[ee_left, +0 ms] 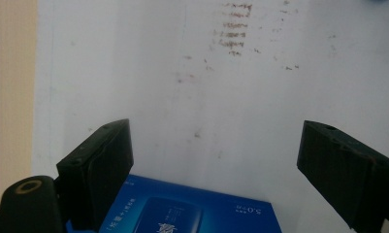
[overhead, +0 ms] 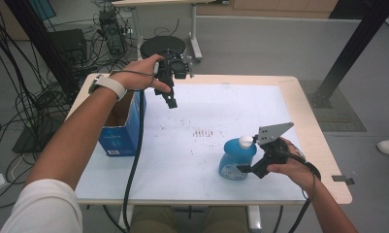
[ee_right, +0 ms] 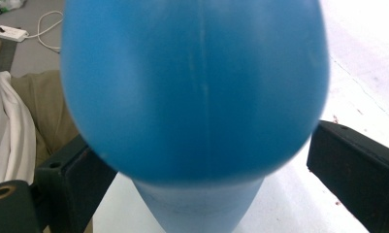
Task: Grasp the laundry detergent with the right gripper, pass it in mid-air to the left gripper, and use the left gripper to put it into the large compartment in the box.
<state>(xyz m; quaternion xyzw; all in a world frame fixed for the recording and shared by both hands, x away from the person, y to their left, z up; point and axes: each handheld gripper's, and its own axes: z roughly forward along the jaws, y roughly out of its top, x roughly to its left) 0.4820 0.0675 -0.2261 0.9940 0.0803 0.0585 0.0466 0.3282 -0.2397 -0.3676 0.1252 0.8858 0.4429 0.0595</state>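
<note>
The left tongs [overhead: 171, 99] hang in the air above the far left part of the tabletop [overhead: 260, 102], just beside the open blue box [overhead: 121, 131], with their tips pointing down. In the left gripper view the two black jaws stand wide apart with nothing between them; beyond them lie the white tabletop and a printed panel of the blue box [ee_left: 192, 211].

The blue bottle [overhead: 235, 158] stands upright on the near right part of the tabletop (its white cap on top), well apart from the box. The right tongs [overhead: 244, 169] reach in from the right at the level of the bottle's lower body, held by the person's right hand [overhead: 291, 167].

In the right gripper view the bottle [ee_right: 197, 87] sits between the jaws, very close to the camera and blurred. A clear gap of white tabletop shows between the bottle and the jaw at the right side of that view, so the tongs are open around the bottle and not clamped on it. At the other jaw I cannot tell whether it touches the bottle.

A patch of brownish marks [overhead: 204, 132] stains the white surface between box and bottle.
</note>
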